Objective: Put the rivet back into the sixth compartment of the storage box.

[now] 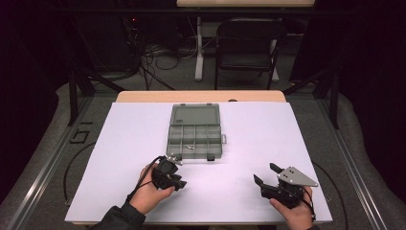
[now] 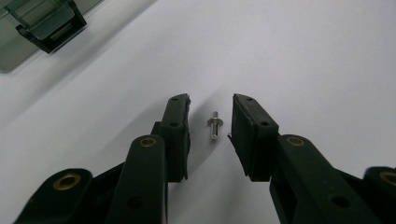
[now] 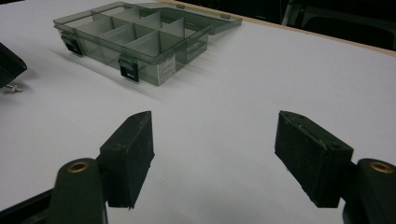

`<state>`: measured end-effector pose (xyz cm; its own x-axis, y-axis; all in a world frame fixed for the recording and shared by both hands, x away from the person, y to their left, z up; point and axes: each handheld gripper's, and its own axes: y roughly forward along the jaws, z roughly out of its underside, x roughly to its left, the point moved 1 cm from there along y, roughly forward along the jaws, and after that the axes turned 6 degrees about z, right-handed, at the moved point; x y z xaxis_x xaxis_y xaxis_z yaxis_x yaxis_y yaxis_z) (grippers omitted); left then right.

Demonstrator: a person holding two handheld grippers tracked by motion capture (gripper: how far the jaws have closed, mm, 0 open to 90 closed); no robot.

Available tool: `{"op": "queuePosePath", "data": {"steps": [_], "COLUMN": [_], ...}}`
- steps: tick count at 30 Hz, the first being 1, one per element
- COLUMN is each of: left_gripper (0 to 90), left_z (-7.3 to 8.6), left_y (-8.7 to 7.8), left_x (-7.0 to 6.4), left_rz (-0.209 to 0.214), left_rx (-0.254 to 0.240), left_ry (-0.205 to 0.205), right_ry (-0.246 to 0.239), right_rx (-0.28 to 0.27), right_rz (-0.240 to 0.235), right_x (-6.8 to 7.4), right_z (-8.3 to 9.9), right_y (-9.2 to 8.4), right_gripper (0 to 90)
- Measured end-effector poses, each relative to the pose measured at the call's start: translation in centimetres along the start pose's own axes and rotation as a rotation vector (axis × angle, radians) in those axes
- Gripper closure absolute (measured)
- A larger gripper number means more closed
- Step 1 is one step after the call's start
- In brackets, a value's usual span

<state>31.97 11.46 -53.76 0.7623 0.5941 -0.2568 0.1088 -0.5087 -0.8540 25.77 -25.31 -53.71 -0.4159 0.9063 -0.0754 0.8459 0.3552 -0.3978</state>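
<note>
A small silver screw (image 2: 214, 126) lies on the white sheet, between the jaws of my left gripper (image 2: 211, 100). The pads stand a little off it on both sides and do not touch it, so the gripper is open. In the high view, the left gripper (image 1: 178, 184) sits just in front of the grey compartment box (image 1: 173, 143). My right gripper (image 1: 265, 172) rests near the front right of the table, open wide with nothing between its jaws (image 3: 215, 121). The right gripper view has the same screw (image 3: 14, 87) at its far left, under the other gripper's jaw.
The clear grey box (image 3: 161, 70) stands open with its lid (image 1: 195, 115) laid back and a small metal part (image 1: 190, 146) in one compartment. Its black latch (image 2: 46, 23) is near the left gripper. A white sheet (image 1: 119, 158) covers the table. A chair (image 1: 246, 48) stands beyond.
</note>
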Motion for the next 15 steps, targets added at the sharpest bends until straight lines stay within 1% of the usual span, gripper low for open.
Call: {"op": "queuePosePath", "data": {"steps": [9, 11, 12, 15], "left_gripper": [73.4, 75.1, 75.9, 77.9], "left_z": [-0.03, 0.00, -0.02, 0.01], "left_y": [0.31, 0.47, 0.48, 0.65], "left_x": [-0.11, -0.15, -0.13, -0.15], "left_rz": [0.008, 0.022, 0.018, 0.019], "left_rx": [0.017, 0.018, 0.025, 0.034], "left_ry": [-0.009, -0.016, -0.009, -0.009], "right_ry": [-0.002, -0.003, -0.003, -0.003], "right_rx": [-0.001, 0.003, 0.003, 0.003], "right_rz": [-0.001, 0.000, 0.000, 0.000], "right_x": [-0.01, -0.01, 0.00, 0.00], "right_z": [0.00, 0.00, 0.00, 0.00], "right_y": [0.00, -0.01, -0.01, -0.01], "right_gripper": [27.8, 27.8, 27.8, 27.8]}}
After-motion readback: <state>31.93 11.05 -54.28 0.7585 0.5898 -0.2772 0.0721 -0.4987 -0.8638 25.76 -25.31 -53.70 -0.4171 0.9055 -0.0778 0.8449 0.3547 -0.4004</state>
